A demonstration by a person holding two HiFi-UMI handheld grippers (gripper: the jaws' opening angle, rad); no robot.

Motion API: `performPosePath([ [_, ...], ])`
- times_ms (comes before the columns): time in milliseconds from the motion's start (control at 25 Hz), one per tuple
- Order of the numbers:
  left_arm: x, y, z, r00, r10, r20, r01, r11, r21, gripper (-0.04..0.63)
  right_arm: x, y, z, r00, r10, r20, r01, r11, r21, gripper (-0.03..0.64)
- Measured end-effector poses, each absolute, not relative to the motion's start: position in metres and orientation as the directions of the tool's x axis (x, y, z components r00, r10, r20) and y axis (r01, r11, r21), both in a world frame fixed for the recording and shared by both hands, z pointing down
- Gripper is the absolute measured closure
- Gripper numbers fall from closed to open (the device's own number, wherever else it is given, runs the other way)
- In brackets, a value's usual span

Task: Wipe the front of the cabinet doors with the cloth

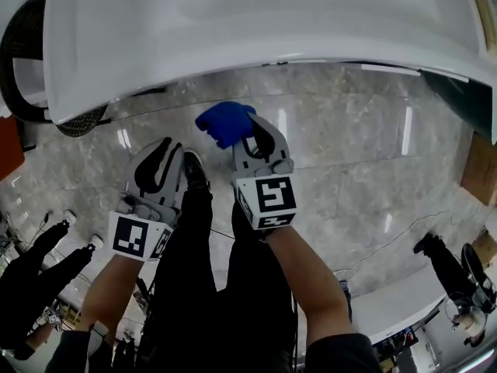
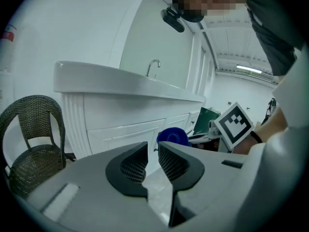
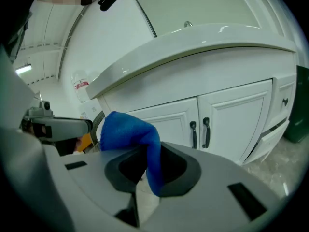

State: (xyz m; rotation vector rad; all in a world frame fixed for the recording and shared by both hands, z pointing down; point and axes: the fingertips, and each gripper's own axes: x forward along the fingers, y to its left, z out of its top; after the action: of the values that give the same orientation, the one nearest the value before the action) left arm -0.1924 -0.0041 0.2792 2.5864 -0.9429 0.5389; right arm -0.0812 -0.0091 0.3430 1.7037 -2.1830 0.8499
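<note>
A blue cloth is bunched between the jaws of my right gripper, which is shut on it. In the right gripper view the blue cloth drapes over my right gripper, and the white cabinet doors with black handles stand a short way ahead, apart from the cloth. My left gripper hangs beside the right one over the floor. In its own view the left gripper has its jaws almost touching with nothing between them, facing the cabinet front.
A white countertop overhangs the cabinet, with a faucet on it. A wicker chair stands left of the cabinet. A dark green object sits to its right. A cardboard box lies on the marble floor.
</note>
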Motion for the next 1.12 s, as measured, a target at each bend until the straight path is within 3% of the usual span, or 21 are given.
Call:
performPosePath([
  [200, -0.16, -0.003, 0.282, 0.697, -0.561, 0.446, -0.688, -0.699, 0.196, 0.526, 0.003, -0.033, 0.369, -0.161, -0.798, 0.58, -0.986, 0.106, -0.127, 0.56],
  [360, -0.125, 0.011, 0.296, 0.714, -0.526, 0.462, -0.664, -0.719, 0.208, 0.526, 0.058, -0.057, 0.378, -0.138, -0.774, 0.618, -0.987, 0.055, -0.151, 0.56],
  [760, -0.061, 0.034, 0.305, 0.76, -0.426, 0.49, -0.584, -0.779, 0.228, 0.526, 0.07, -0.084, 0.384, -0.207, -0.756, 0.621, -0.974, 0.102, -0.2, 0.56],
  [1120, -0.037, 0.046, 0.305, 0.772, -0.392, 0.5, -0.552, -0.804, 0.22, 0.526, 0.144, -0.079, 0.383, -0.126, -0.769, 0.627, -0.984, 0.018, -0.176, 0.56],
])
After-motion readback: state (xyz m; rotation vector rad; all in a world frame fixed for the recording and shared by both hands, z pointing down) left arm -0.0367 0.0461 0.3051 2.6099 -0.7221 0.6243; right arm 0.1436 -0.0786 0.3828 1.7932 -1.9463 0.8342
